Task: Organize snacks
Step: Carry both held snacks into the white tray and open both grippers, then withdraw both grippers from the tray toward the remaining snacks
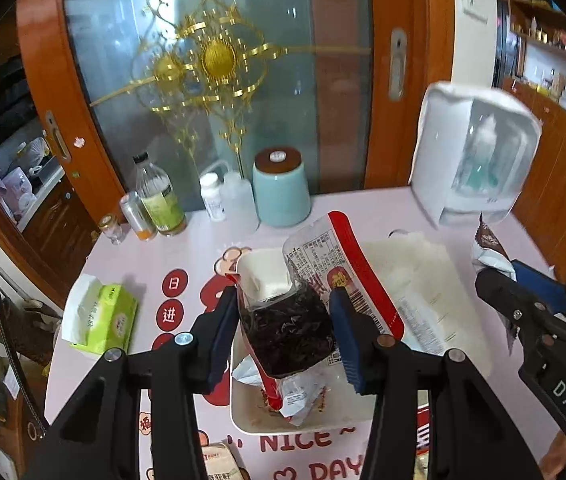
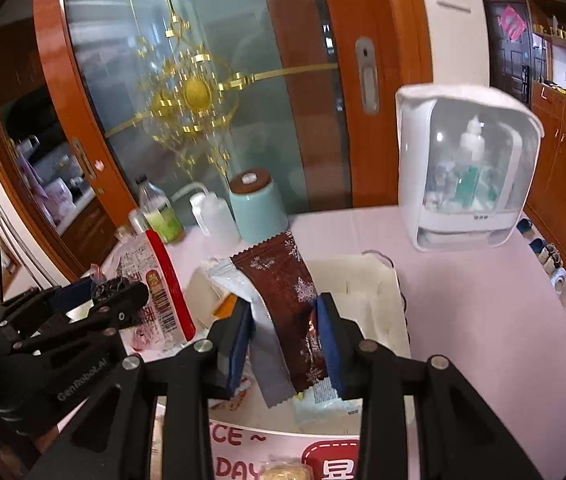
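Observation:
My left gripper is shut on a clear snack bag with red edges and dark contents, held above a white rectangular tray that holds small wrappers. My right gripper is shut on a brown snowflake-printed wrapper with a white packet, held above a second white tray. In the left wrist view the right gripper shows at the right with its packet. In the right wrist view the left gripper and its red-edged bag show at the left.
A pink printed table cover carries a teal canister, bottles and a can, a green tissue pack, and a white appliance at the back right. More snacks lie at the near edge. Glass doors stand behind.

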`<state>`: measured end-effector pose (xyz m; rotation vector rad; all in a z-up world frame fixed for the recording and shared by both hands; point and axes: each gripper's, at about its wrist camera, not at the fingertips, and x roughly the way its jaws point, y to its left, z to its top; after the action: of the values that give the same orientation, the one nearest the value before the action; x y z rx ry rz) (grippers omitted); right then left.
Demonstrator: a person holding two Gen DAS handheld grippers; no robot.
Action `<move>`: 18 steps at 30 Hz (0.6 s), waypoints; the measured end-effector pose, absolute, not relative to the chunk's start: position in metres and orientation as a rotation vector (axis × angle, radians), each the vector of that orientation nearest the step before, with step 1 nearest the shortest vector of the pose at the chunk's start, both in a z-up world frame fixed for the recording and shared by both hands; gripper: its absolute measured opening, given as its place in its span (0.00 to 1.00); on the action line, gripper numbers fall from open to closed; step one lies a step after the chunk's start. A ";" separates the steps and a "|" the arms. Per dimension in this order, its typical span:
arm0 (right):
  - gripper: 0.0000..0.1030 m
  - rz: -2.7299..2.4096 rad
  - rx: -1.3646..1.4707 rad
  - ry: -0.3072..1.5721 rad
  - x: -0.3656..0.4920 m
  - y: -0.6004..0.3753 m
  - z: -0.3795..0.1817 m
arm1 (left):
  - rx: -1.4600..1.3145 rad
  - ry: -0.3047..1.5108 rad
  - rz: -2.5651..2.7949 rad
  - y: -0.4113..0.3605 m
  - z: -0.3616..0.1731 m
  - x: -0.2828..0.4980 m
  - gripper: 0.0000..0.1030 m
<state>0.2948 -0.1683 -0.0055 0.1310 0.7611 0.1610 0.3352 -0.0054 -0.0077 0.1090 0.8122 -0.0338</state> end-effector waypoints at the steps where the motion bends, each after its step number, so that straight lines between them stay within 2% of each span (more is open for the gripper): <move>1: 0.34 0.155 0.119 0.780 0.299 -0.165 -0.013 | 0.121 0.821 -0.027 -0.006 -0.016 0.339 0.44; 3: 0.35 0.156 0.099 0.807 0.305 -0.161 -0.024 | 0.156 0.837 -0.001 -0.006 -0.032 0.346 0.45; 4: 0.36 0.160 0.082 0.827 0.307 -0.158 -0.032 | 0.172 0.845 0.013 -0.006 -0.039 0.349 0.51; 5: 0.37 0.164 0.068 0.845 0.309 -0.155 -0.038 | 0.191 0.862 0.027 -0.004 -0.046 0.353 0.71; 7: 0.47 0.176 0.042 0.900 0.314 -0.150 -0.054 | 0.209 0.875 0.043 -0.001 -0.055 0.354 0.90; 13: 0.58 0.191 0.031 0.916 0.304 -0.144 -0.062 | 0.241 0.887 0.080 0.011 -0.063 0.346 0.90; 18: 0.58 0.215 0.043 0.909 0.293 -0.141 -0.056 | 0.228 0.880 0.087 0.018 -0.055 0.330 0.90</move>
<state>0.2932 -0.1412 -0.0556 0.0427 0.9086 0.2145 0.3304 0.0180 -0.0545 0.2284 0.8796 0.0869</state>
